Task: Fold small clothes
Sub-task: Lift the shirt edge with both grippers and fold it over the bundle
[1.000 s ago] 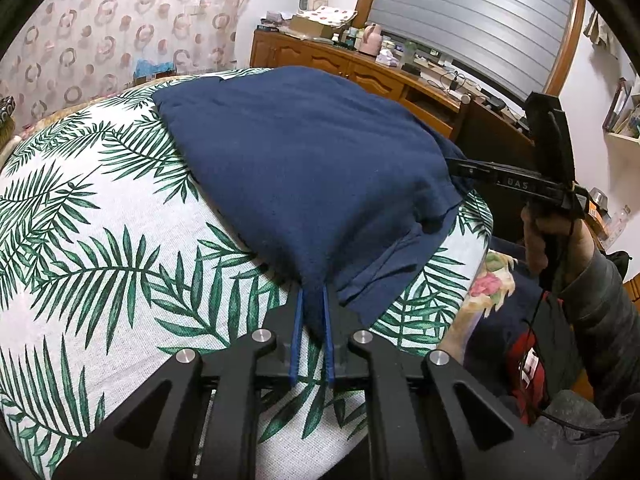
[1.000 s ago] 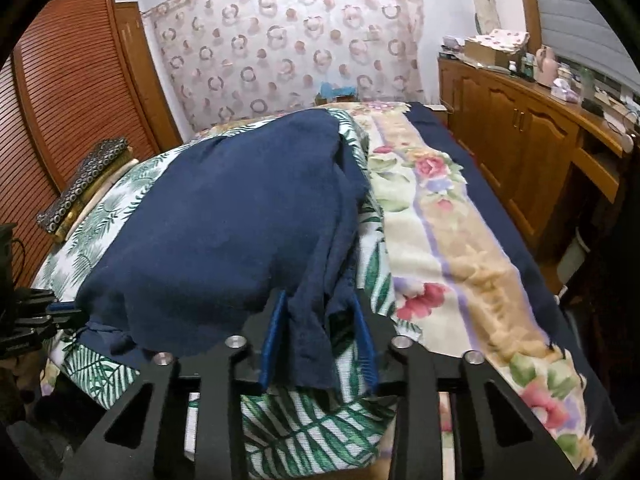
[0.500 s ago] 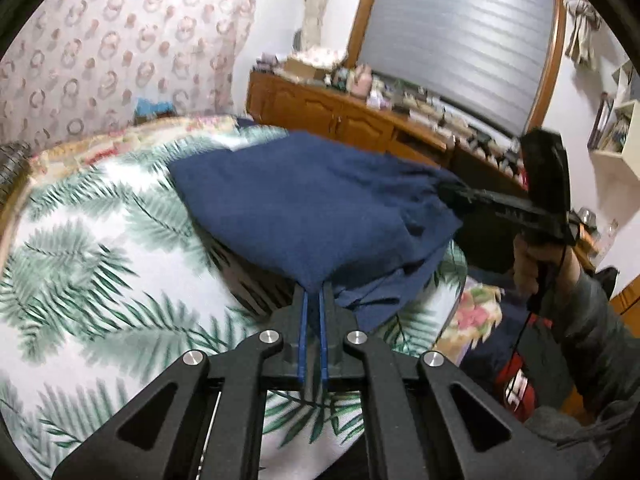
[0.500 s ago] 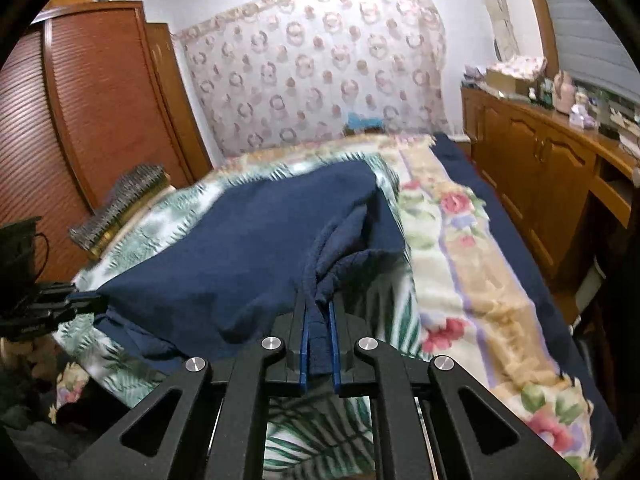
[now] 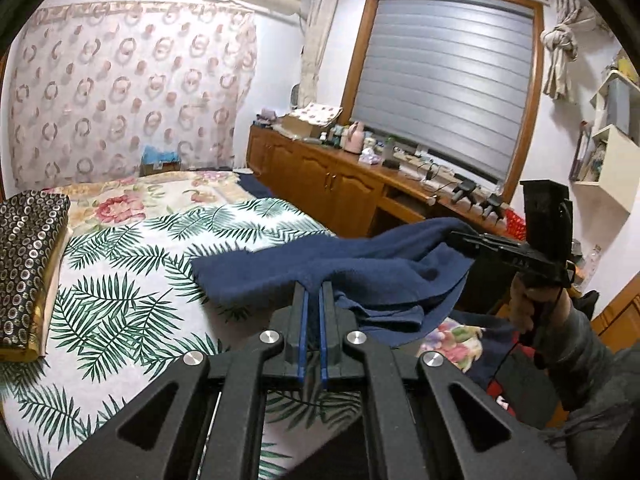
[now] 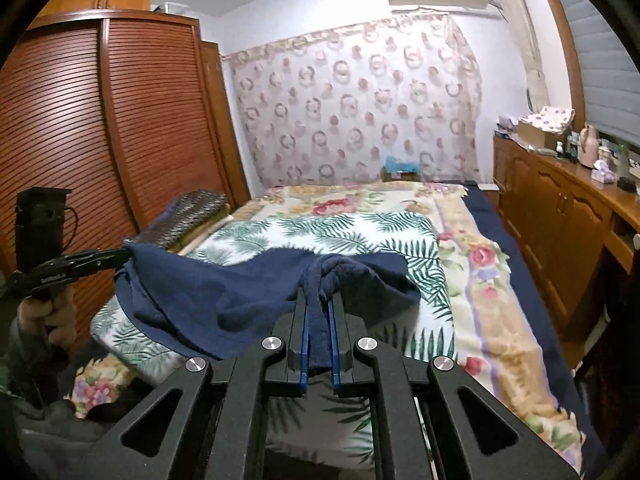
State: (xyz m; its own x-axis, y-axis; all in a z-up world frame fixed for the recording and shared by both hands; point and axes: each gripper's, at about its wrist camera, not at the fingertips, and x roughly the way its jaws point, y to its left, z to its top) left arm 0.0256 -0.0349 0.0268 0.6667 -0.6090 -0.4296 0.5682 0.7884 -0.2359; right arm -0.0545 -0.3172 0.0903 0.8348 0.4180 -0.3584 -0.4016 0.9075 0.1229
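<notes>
A navy blue garment (image 5: 360,268) (image 6: 224,292) hangs stretched between my two grippers above the near end of the bed, its far part still resting on the palm-leaf cover (image 5: 132,280). My left gripper (image 5: 313,292) is shut on one near corner of the cloth. It shows at the left of the right wrist view as the left gripper (image 6: 124,254), gripped by a hand. My right gripper (image 6: 320,300) is shut on a bunched fold of the other corner, and appears as the right gripper (image 5: 454,236) in the left wrist view.
The bed carries a floral blanket (image 6: 480,280) under the palm-leaf cover. A dark patterned cushion (image 5: 28,264) lies at the bed's left edge. A wooden sideboard (image 5: 340,184) with clutter runs along the right. A slatted wardrobe (image 6: 100,140) stands to the left.
Both grippers rose with the garment's near edge, lifting it off the bed. The right jaws, open around the cloth a second ago, closed on it. Both views tilted upward.
</notes>
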